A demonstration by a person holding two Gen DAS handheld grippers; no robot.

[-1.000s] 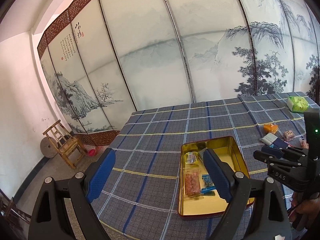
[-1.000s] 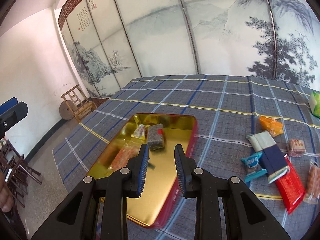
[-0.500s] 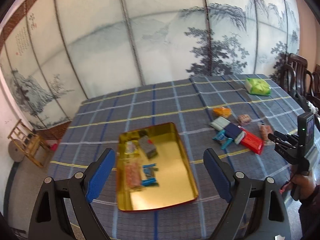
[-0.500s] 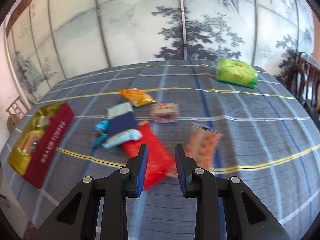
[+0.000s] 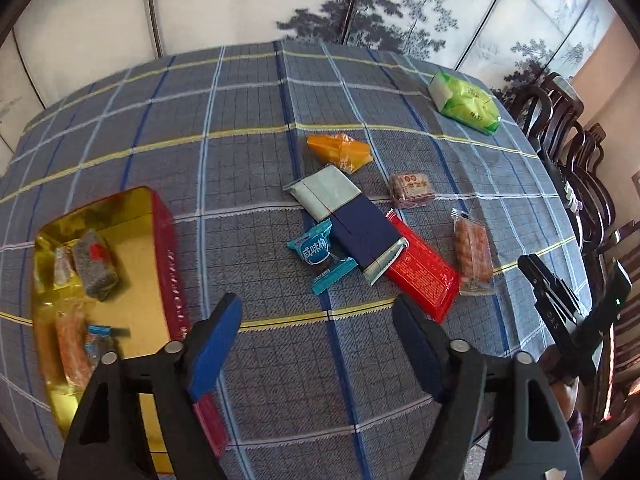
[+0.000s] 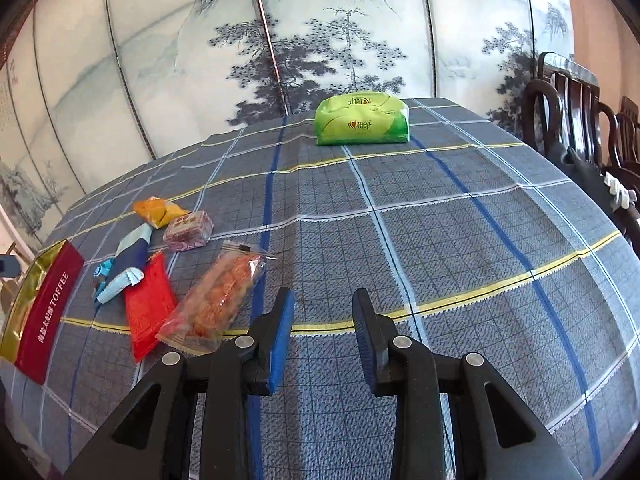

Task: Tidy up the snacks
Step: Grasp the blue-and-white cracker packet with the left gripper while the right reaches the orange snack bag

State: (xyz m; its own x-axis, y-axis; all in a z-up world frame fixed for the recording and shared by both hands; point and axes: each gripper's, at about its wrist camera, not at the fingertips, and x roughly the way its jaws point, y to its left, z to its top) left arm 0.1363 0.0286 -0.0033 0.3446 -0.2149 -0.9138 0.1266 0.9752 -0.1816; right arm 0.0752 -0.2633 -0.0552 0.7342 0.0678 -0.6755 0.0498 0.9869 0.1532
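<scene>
**Clerk:** Backdrop: folding screen [image 6: 280,60], pale glossy panels, ink pines and hills, thin dark seams. Surface?

**Checker:** Table under a woven plaid cloth [image 5: 248,120], grey-blue, with blue, white and yellow lines. Dark carved wooden chairs [image 5: 568,152] along its right edge.

**Clerk:** Container?

**Checker:** Rectangular tin [image 5: 160,240], gold mirror-bright inside, red outer wall lettered "TOFFEE", at the left of the cloth. In it: a grey speckled packet, a clear sachet, an orange stick pack, a small blue wrapper.

**Clerk:** Loose snacks?

**Checker:** All right of the tin, on the cloth. Teal crimped foil pouch [image 5: 316,252]; touching it a flat navy and pale-grey packet [image 5: 352,220], lying across the corner of a flat red glossy packet [image 5: 424,276]. Clear film pack of orange pieces [image 5: 472,252] just beside the red one. Crinkled orange bag [image 5: 340,148] and small pinkish square pack [image 5: 412,190] behind. Puffy green soft pack [image 6: 362,124] well apart, far side.

**Clerk:** Tongs?

**Checker:** Black plastic, blue ribbed pads. Left gripper [image 5: 318,340] above the cloth between tin and pile, gap moderate and closing, nothing in it. Right gripper [image 6: 322,340] gap narrow, widening, bare cloth between; clear pack just beside its left finger [image 6: 280,332].
</scene>
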